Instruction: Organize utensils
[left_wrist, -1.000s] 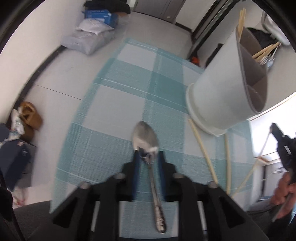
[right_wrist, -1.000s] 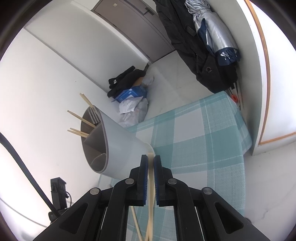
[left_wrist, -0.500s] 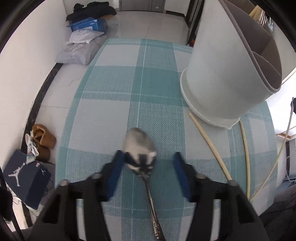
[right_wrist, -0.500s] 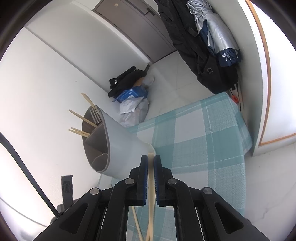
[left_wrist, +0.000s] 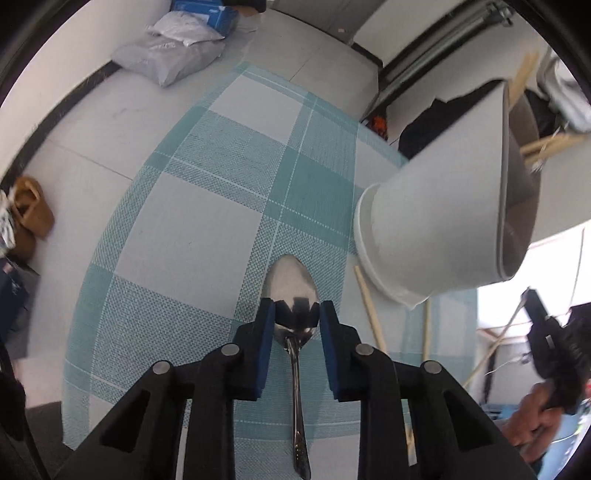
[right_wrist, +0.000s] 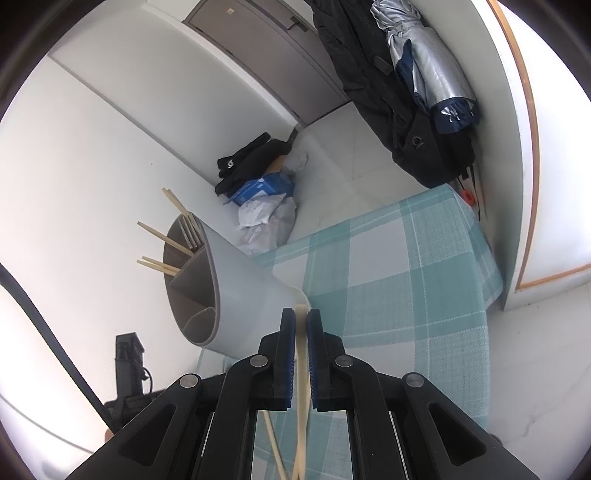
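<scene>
Teal-and-white checked cloth spread over the table, pale floor tiles beyond it, grey bags heaped against the wall. Taken as landmark: the white utensil holder, upright on the cloth, with grey dividers inside and wooden chopsticks poking from its far compartments.

Just beside the holder's base, toward the middle of the cloth: a metal spoon, lying flat, bowl pointing away from the camera, handle running back under the left gripper. Jaws of that gripper closing, set either side of the bowl's rear part, blue pads right at the bowl's edges; cannot tell whether actually pressing.

Against the holder's foot on its other side: two loose chopsticks lying on the cloth.

Right gripper, tips close to the holder's base, clamped narrow on a single pale chopstick running back between the pads; a second chopstick crossing beneath it, outside the grip.

Behind the holder, dark coats hanging by a door.
</scene>
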